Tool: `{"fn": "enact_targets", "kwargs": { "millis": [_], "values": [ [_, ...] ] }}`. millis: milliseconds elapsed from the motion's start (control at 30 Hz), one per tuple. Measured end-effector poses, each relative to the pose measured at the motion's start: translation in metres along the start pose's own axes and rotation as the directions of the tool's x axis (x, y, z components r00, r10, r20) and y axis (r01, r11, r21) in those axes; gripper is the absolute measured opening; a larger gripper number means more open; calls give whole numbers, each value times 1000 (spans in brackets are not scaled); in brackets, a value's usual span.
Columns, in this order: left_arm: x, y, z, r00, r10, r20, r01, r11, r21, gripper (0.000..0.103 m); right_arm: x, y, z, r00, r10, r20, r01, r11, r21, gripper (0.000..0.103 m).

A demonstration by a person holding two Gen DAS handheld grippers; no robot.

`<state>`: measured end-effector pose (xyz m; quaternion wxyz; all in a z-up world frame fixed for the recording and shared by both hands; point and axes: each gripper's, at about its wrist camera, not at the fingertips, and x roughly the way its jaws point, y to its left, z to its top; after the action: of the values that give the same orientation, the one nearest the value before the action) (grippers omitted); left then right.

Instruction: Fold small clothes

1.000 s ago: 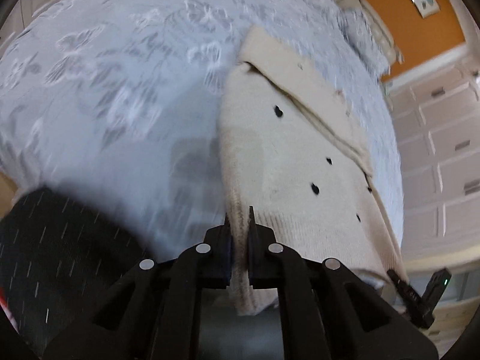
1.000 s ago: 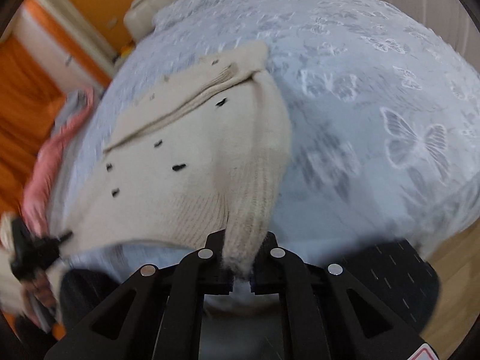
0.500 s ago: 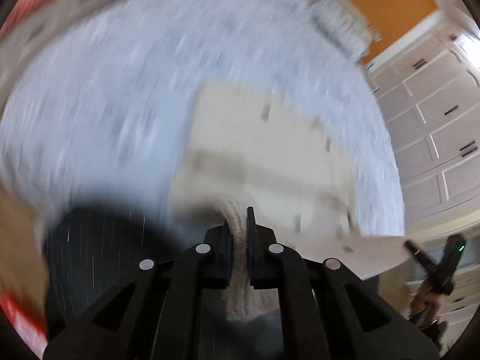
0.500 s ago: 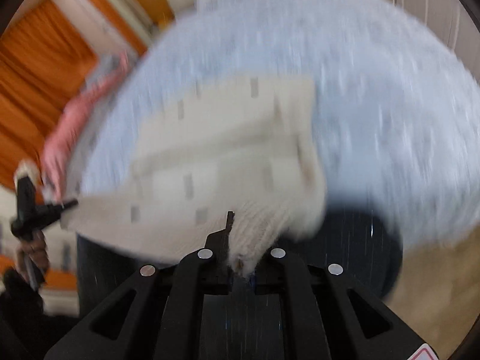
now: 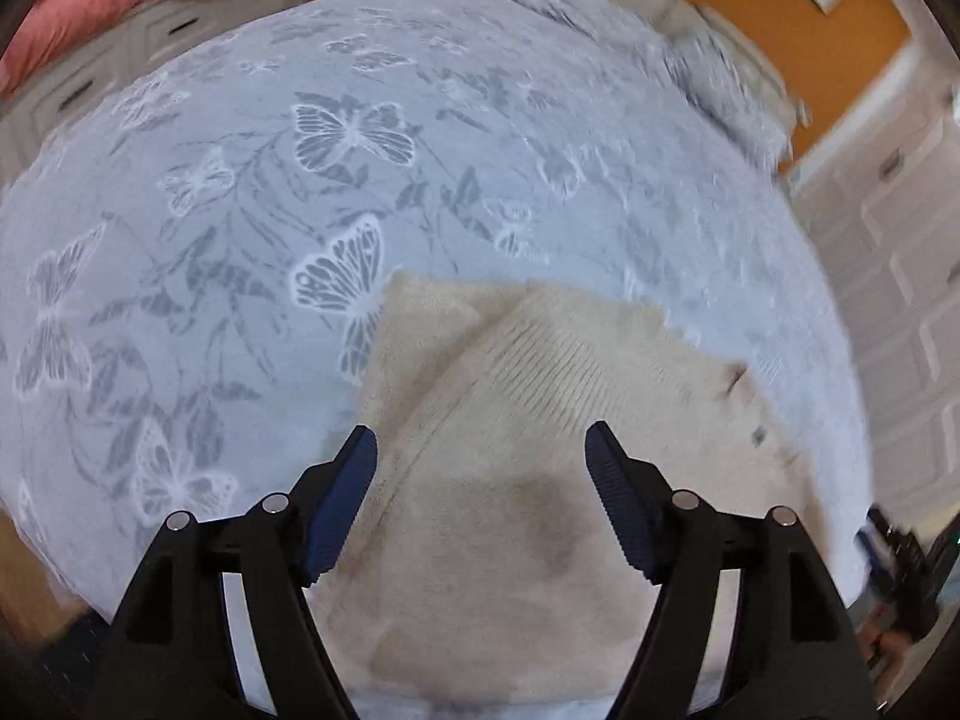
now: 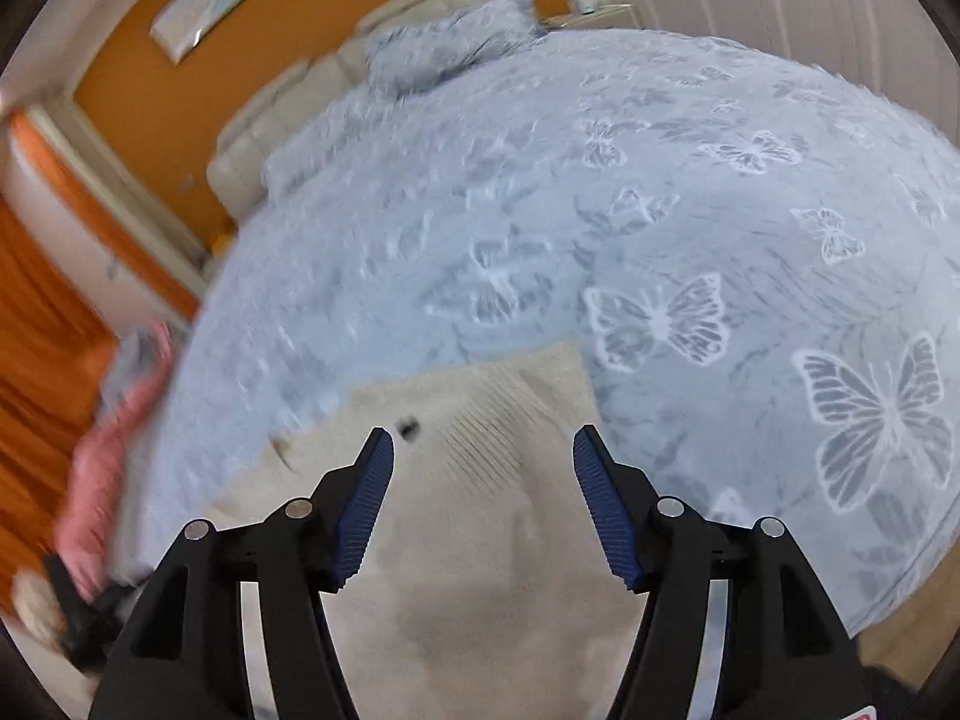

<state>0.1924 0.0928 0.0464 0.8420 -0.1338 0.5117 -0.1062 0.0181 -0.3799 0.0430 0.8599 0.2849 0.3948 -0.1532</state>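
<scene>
Two wrist views, both over one big bed (image 5: 240, 240) w/ a pale blue bedspread printed in white and grey butterflies; it fills most of each pic. On it, at the near edge, lies the cream knit cardigan (image 5: 510, 528), folded over on itself, ribbed band on top and running diagonally, a small dark button (image 6: 409, 427) showing in the right view. Cardigan lies flat on the bedspread, directly under both tools. Left gripper (image 5: 480, 456): jaws have just been opening, now spread wide, blue ribbed pads clear of the fabric, nothing pinched; the knit shows in the gap below. Right gripper (image 6: 483, 450): same, jaws have just been opening, now wide apart over the cardigan's folded corner, pads not pressing on it. Around the bed: orange wall (image 6: 180, 120) w/ a framed picture, white panelled cupboard doors (image 5: 900, 240) to the right in the left view, a blue-grey pillow (image 6: 450, 42) at the far end, pink cloth (image 6: 114, 450) off the bed's left side in the right view. Edges of both pics are motion-blurred.
</scene>
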Motion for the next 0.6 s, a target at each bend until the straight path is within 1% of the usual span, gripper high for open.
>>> {"fn": "enact_targets", "kwargs": {
  "millis": [33, 100, 133, 167, 200, 233, 267, 300, 333, 367, 400, 467, 500, 533, 567, 600],
  "values": [
    [7, -7, 1, 1000, 28, -6, -28, 999, 45, 70, 8, 2, -1, 1000, -23, -16, 23, 1000, -18, 62],
    [23, -17, 6, 998, 55, -20, -53, 994, 100, 70, 30, 4, 0, 998, -20, -58, 18, 1000, -21, 62],
    [37, -22, 9, 997, 57, -56, -50, 992, 117, 70, 42, 5, 1, 996, -23, -85, 21, 1000, -18, 62],
    [44, -23, 8, 995, 69, -78, -59, 991, 116, 69, 54, 6, 1, 993, -41, -115, 38, 999, -22, 62],
    [52, -23, 9, 991, 84, -100, -73, 992, 107, 66, 60, 6, -1, 990, -54, -128, 51, 998, -29, 62],
    [59, -20, 11, 989, 87, -118, -77, 993, 87, 55, 68, 8, -2, 988, -69, -139, 63, 997, -49, 62],
    [63, -18, 13, 988, 89, -127, -80, 994, 72, 48, 74, 11, -3, 986, -79, -150, 68, 995, -74, 58],
    [65, -17, 14, 987, 88, -134, -81, 995, 62, 29, 76, 14, -4, 984, -81, -158, 67, 993, -97, 42],
    [65, -16, 16, 987, 86, -134, -79, 995, 60, 7, 77, 18, -6, 983, -80, -168, 62, 992, -112, 32],
    [65, -15, 17, 987, 91, -134, -83, 994, 66, 6, 79, 21, -7, 979, -78, -189, 53, 990, -134, 10],
    [63, -15, 18, 988, 86, -130, -78, 995, 70, 6, 77, 23, -8, 978, -75, -194, 47, 988, -144, 5],
    [50, -15, 20, 992, 77, -97, -70, 995, 76, 5, 61, 26, -5, 988, -55, -144, 32, 987, -159, 4],
    [38, -17, 23, 995, 64, -70, -59, 995, 75, 4, 43, 27, 2, 995, -20, -94, 6, 989, -146, 4],
    [15, -18, 28, 999, 33, -22, -32, 997, 65, 4, 24, 27, 10, 999, 20, -44, -25, 992, -125, 4],
    [1, -18, 32, 1000, 7, 5, -8, 998, 56, 4, -4, 28, 20, 997, 72, 27, -69, 992, -104, 3],
    [-15, -18, 37, 999, -23, 36, 22, 999, 45, 4, -24, 28, 28, 991, 108, 82, -101, 991, -93, 3]
  ]
}}
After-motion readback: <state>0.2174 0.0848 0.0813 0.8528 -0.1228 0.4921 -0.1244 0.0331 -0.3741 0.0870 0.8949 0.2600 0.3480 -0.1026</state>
